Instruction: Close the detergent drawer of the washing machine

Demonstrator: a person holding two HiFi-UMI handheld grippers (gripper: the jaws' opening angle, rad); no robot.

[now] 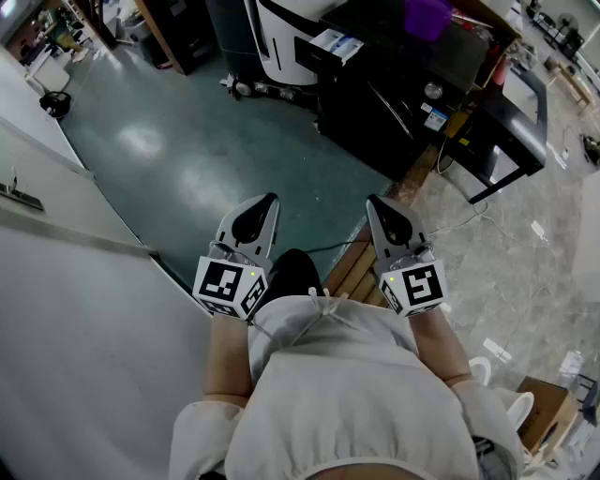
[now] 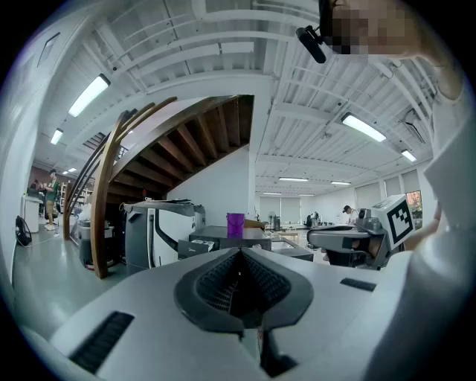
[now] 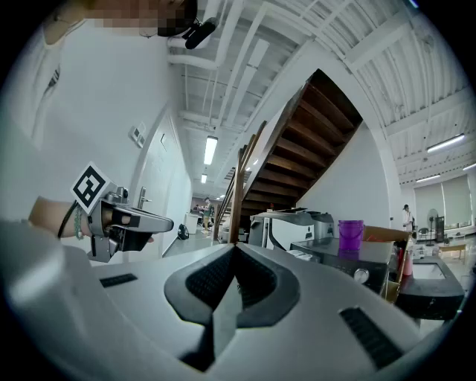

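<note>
The black washing machine [image 1: 394,94] stands a few steps ahead across the green floor, with a purple cup [image 1: 428,17] on its top. Its detergent drawer [image 1: 333,44] sticks out at the upper left of the front, showing white and blue inside. The drawer also shows in the left gripper view [image 2: 195,245]. I hold both grippers close to my body, far short of the machine. My left gripper [image 1: 265,199] is shut on nothing, its tip [image 2: 239,253] pointing at the machine. My right gripper [image 1: 377,202] is likewise shut and empty [image 3: 234,249].
A white and black machine [image 1: 281,37] stands left of the washer. A white wall [image 1: 56,225] runs along my left. A wooden pallet [image 1: 356,272] lies just ahead of my feet. A black table [image 1: 516,112] and floor cables sit to the right. A wooden staircase [image 2: 119,171] rises behind.
</note>
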